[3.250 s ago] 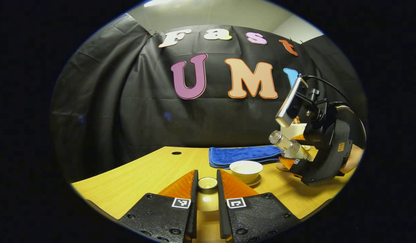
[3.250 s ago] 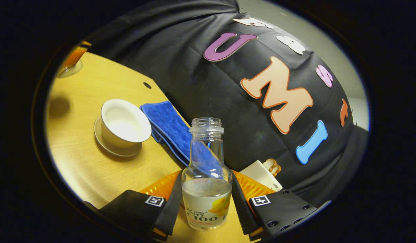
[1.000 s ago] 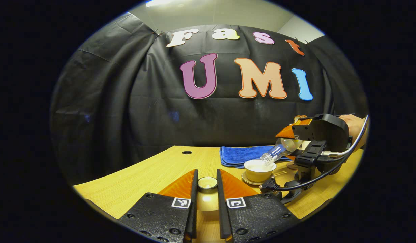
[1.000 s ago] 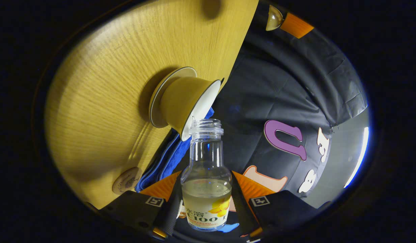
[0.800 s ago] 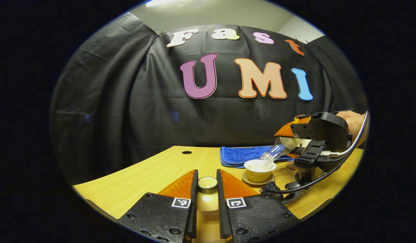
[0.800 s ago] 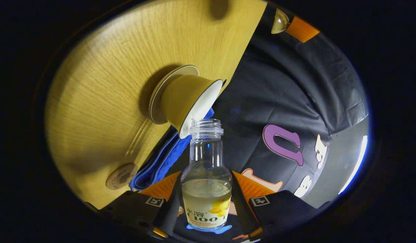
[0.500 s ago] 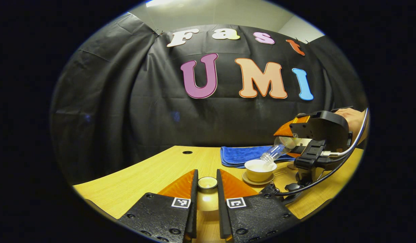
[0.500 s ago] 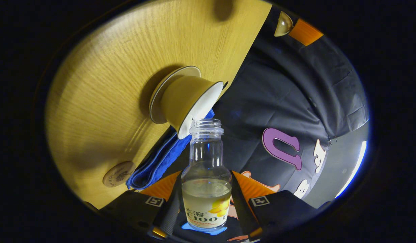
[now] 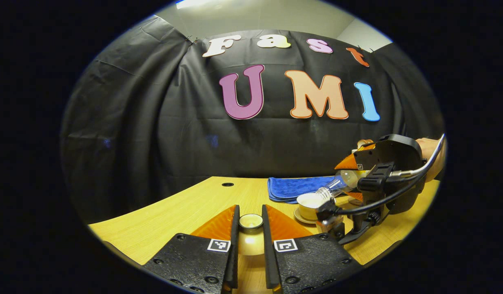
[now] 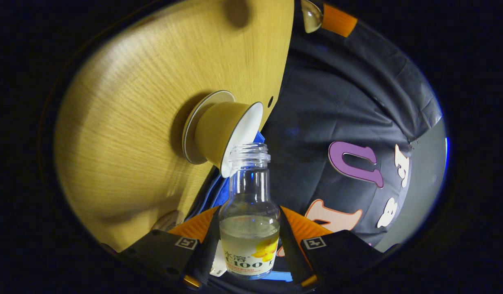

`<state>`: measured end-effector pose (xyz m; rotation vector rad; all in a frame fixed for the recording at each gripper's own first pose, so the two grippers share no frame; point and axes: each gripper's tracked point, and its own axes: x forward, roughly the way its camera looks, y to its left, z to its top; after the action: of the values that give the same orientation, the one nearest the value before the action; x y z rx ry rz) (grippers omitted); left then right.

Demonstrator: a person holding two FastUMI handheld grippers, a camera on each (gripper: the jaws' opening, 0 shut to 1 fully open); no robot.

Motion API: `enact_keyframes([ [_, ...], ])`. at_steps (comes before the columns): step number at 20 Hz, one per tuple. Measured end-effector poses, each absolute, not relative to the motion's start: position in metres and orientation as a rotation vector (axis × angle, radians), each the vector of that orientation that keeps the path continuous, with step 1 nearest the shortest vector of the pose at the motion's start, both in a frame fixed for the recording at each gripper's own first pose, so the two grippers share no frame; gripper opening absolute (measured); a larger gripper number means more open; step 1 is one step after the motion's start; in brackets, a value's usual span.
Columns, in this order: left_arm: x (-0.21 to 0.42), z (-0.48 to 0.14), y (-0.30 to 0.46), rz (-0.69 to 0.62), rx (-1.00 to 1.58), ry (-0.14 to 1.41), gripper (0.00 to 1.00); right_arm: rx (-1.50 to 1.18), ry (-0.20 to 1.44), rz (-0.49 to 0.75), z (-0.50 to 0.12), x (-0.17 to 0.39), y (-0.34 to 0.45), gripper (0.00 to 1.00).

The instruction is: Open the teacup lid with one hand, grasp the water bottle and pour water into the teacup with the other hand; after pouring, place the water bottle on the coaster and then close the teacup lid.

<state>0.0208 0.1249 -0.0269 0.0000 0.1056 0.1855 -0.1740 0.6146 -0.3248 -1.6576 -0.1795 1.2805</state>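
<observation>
Pouring appears underway: the right gripper (image 10: 249,241) grasps the clear labelled water bottle (image 10: 249,212), mouth over the lidless white teacup (image 10: 224,132), the left gripper (image 9: 250,228) clamps the round lid (image 9: 251,221); next, righting the bottle for the coaster.

Black cloth (image 9: 153,134) drapes the booth wall behind a light wood worktop (image 9: 186,208); a pale ceiling (image 9: 251,16) shows above.

Folded blue cloth (image 9: 294,187) on wooden table (image 9: 186,208)

water bottle (image 10: 249,212) tipped lower, mouth nearer teacup (image 10: 220,132)
</observation>
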Motion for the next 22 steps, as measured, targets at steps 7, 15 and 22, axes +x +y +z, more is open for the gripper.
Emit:
enact_keyframes([
  [7,0.021,-0.027,0.125,0.187,-0.001,0.106,0.24,-1.437,0.034,1.264,-0.331,-0.172,0.605,0.79],
  [15,0.021,-0.027,0.126,0.189,0.0,0.107,0.26,-1.034,0.229,1.151,-0.318,-0.15,0.601,0.79],
  [22,0.022,-0.028,0.126,0.19,0.0,0.107,0.24,-0.444,0.491,0.934,-0.307,-0.102,0.574,0.75],
])
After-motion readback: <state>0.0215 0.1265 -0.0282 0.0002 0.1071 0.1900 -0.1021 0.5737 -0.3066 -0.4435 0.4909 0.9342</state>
